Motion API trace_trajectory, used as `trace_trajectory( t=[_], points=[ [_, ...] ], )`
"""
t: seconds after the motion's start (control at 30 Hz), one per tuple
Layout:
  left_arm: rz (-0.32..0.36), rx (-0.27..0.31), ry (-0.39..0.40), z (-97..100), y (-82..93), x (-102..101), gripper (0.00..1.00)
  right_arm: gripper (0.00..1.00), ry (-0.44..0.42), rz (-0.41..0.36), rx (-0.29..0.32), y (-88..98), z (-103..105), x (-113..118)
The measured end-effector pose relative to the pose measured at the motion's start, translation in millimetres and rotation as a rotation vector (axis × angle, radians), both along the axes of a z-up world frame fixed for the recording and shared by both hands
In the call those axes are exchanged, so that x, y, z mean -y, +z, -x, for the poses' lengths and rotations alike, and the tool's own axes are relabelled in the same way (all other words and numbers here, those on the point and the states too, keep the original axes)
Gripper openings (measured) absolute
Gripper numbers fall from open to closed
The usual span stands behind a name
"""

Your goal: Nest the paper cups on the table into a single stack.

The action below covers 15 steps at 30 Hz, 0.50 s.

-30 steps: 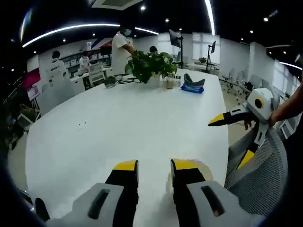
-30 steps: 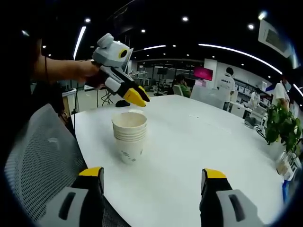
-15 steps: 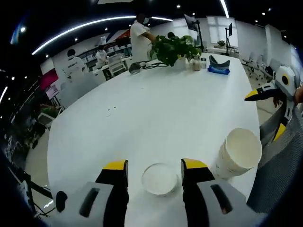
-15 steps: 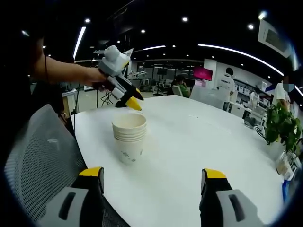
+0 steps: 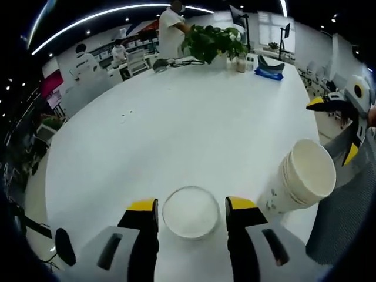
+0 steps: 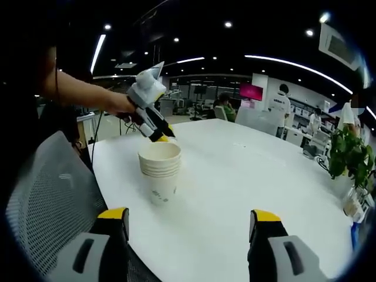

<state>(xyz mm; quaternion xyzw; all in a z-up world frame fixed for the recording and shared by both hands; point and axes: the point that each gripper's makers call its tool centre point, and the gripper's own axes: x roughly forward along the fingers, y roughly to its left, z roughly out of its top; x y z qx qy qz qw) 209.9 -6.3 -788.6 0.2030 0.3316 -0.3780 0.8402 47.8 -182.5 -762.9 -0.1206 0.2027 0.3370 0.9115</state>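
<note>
My left gripper (image 5: 191, 207) points down at the white tabletop (image 5: 176, 117), and a single paper cup (image 5: 190, 211) stands open-mouthed between its 2 yellow-tipped jaws. The jaws sit just beside the cup's rim on either side; I cannot tell whether they press on it or merely flank it. To the right of those jaws, near the tabletop's edge, stands the stack of paper cups (image 5: 298, 182), tilted in this view so that its open mouth faces me. Beyond the stack, further right, my right gripper (image 5: 341, 117) shows by the grey mesh chair (image 5: 341, 217). Far ahead of the jaws a potted plant (image 5: 212, 42) stands with a blue object (image 5: 268, 70) beside it, and people in white shirts (image 5: 170, 29) stand behind.

In the right gripper view, my right gripper (image 6: 189, 220) hangs with its 2 jaws spread wide apart, holding nothing. The stack (image 6: 160, 170) stands upright ahead of the jaws and to their left, apart from them. My left gripper (image 6: 158, 136) comes in from the left, held in a hand (image 6: 120, 106), its tips dipping just behind the stack's rim.
</note>
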Motion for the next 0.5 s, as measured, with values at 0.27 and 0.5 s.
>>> trace_trajectory(
  t=[0.27, 0.5],
  points=[
    [0.011, -0.032, 0.009, 1.2, -7.5, 2.4, 0.39, 0.85, 0.000, 0.002, -0.003, -0.8, 0.2, 0.3],
    [0.031, -0.034, 0.016, 2.6, -5.3, 1.7, 0.38, 0.85, -0.001, 0.002, -0.003, -0.8, 0.3, 0.3]
  ],
)
